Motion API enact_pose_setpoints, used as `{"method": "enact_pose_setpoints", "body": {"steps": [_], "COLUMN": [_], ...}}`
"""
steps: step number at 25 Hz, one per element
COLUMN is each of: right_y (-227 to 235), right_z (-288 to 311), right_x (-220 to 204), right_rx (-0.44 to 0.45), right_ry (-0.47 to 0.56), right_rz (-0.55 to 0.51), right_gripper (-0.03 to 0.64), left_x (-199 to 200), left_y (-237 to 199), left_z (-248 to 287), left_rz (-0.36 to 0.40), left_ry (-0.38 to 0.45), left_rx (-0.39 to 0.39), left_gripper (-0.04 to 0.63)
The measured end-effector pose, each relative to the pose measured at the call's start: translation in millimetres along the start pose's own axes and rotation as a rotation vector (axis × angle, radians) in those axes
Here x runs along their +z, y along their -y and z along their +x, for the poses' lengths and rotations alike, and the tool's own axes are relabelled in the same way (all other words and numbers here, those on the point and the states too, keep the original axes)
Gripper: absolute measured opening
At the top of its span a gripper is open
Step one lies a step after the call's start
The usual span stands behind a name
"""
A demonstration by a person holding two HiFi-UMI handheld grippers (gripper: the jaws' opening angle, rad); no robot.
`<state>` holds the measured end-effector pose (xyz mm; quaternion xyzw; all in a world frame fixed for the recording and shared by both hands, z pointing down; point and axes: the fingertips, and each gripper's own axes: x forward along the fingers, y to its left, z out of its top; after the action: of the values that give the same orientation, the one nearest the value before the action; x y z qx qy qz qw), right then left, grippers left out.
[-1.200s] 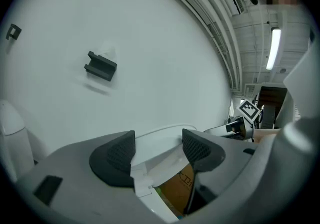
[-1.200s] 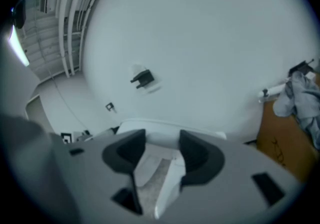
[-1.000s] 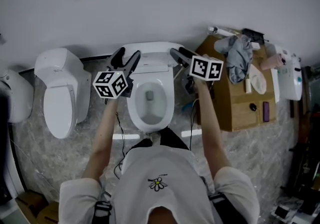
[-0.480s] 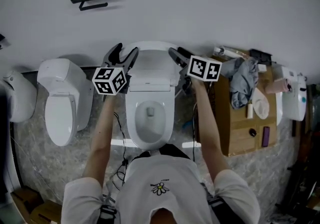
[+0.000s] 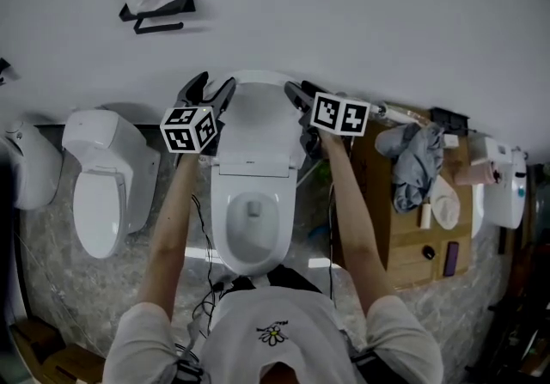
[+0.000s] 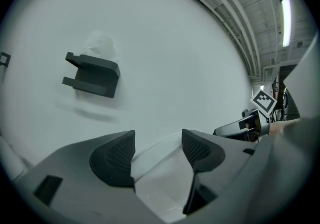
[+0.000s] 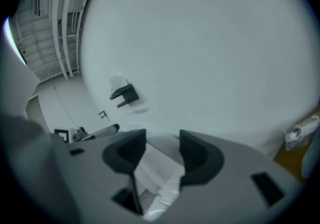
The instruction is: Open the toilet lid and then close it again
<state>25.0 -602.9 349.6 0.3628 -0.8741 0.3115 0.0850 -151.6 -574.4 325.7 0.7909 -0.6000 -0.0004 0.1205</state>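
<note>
Toilet lid [image 5: 255,120] is raised and stands against the wall [image 5: 344,13]. Its long axis runs from the hinge up to the rounded free edge, which points up and away from the person. The inner face is turned toward the person. Bowl [image 5: 249,223] is open below it, in line with the lid.

Left hand-held gripper [image 5: 212,88] sits at the lid's upper left edge and right hand-held gripper [image 5: 301,92] at its upper right edge, so the lid lies between the two. Both point toward the wall.

The left gripper view shows its jaws spread apart, with the lid's white edge in the gap and below them. Pads [image 6: 116,157] are not pressed together on anything, and I cannot tell whether they touch the lid. The right gripper view shows much the same: jaws apart and the white lid in the gap, somewhat blurred.

Only the head view shows the whole setting: a second toilet [image 5: 101,189] to the left, a cardboard box [image 5: 391,228] to the right with a cloth [image 5: 414,157] on it, and a marbled floor [image 5: 51,262].

The gripper views give the side-on look: a paper-roll holder [image 6: 92,75] is on the wall, and each view catches the other gripper across the lid.
</note>
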Motion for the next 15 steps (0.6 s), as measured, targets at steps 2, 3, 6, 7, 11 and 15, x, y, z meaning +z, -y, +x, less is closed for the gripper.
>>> {"method": "enact_pose_setpoints", "body": {"steps": [2, 3, 6, 7, 11, 15], "right_y": [3.3, 4.4, 4.4, 4.3, 6.1, 5.5], "right_z": [6.0, 8.2, 12.0, 13.1, 15.5, 14.2], "right_x": [5.8, 7.7, 7.9, 7.8, 9.8, 10.3], "right_rx": [-0.008, -0.011, -0.018, -0.019, -0.029, -0.038], "right_ry": [-0.005, -0.007, -0.013, -0.015, -0.025, -0.022], "right_rz": [-0.018, -0.023, -0.029, -0.029, -0.038, -0.041], "right_gripper": [0.230, 0.230, 0.218, 0.215, 0.215, 0.215], "left_x": [2.7, 3.6, 3.4, 3.4, 4.4, 4.8], "left_y": [-3.2, -4.1, -5.6, -6.5, -8.2, -8.2], "left_z": [7.7, 10.5, 13.1, 13.7, 17.3, 15.8], "left_rz": [0.016, 0.025, 0.048, 0.050, 0.047, 0.048], "left_ry": [-0.002, -0.002, -0.010, -0.013, -0.012, -0.002], "left_rx": [0.013, 0.018, 0.027, 0.027, 0.027, 0.040], "left_gripper": [0.307, 0.307, 0.307, 0.307, 0.307, 0.307]}}
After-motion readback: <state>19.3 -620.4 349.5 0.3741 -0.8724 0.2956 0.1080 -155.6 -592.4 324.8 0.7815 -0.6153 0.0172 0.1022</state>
